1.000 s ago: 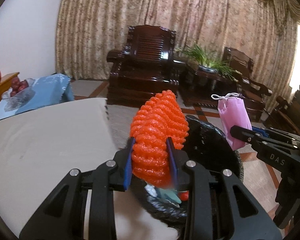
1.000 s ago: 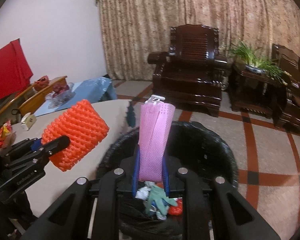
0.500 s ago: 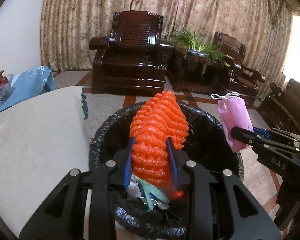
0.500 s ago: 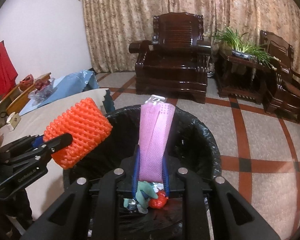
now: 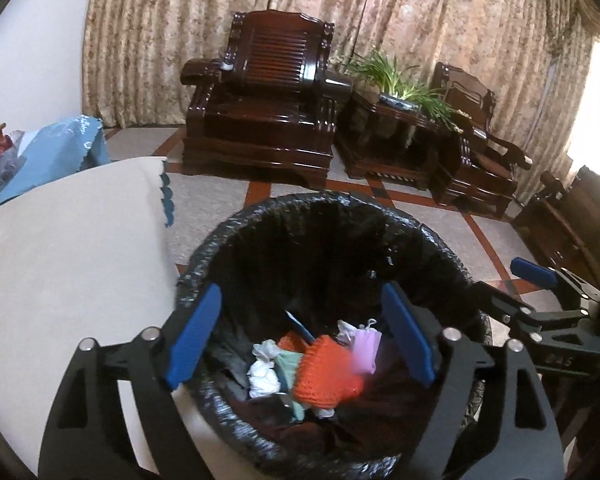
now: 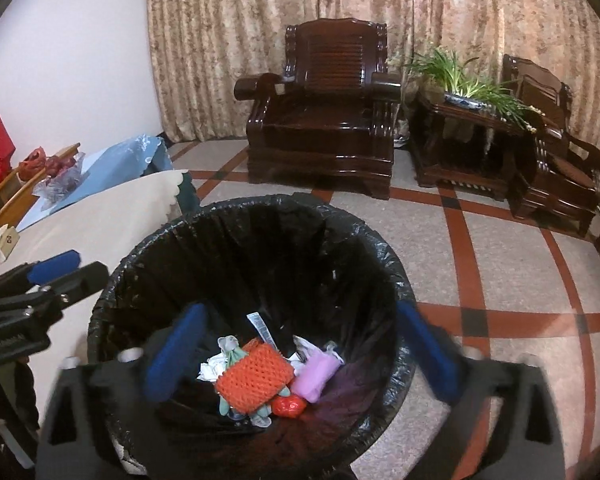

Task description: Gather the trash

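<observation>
A black-lined trash bin (image 5: 340,208) (image 6: 260,204) stands on the floor beside a cream table. Inside it lie an orange foam net (image 5: 324,376) (image 6: 256,376), a pink mask (image 5: 366,348) (image 6: 316,374) and other crumpled scraps. My left gripper (image 5: 300,332) hangs over the bin, its jaws opening, with nothing between the blue pads. My right gripper (image 6: 300,352) is over the bin too, blurred, its jaws opening and holding nothing. Each gripper also shows at the edge of the other's view: the right gripper (image 5: 540,304) and the left gripper (image 6: 56,276).
The cream table (image 5: 68,248) (image 6: 112,216) adjoins the bin on the left, with a small box (image 6: 6,240) on it. A blue-covered table (image 6: 112,164) holds bagged fruit. Dark wooden armchairs (image 5: 260,112) (image 6: 324,120), a side table with a plant (image 6: 460,80) and curtains fill the back.
Both grippers sank over the bin and opened wide. The orange foam net and the pink mask left the pads and now lie inside the bin.
</observation>
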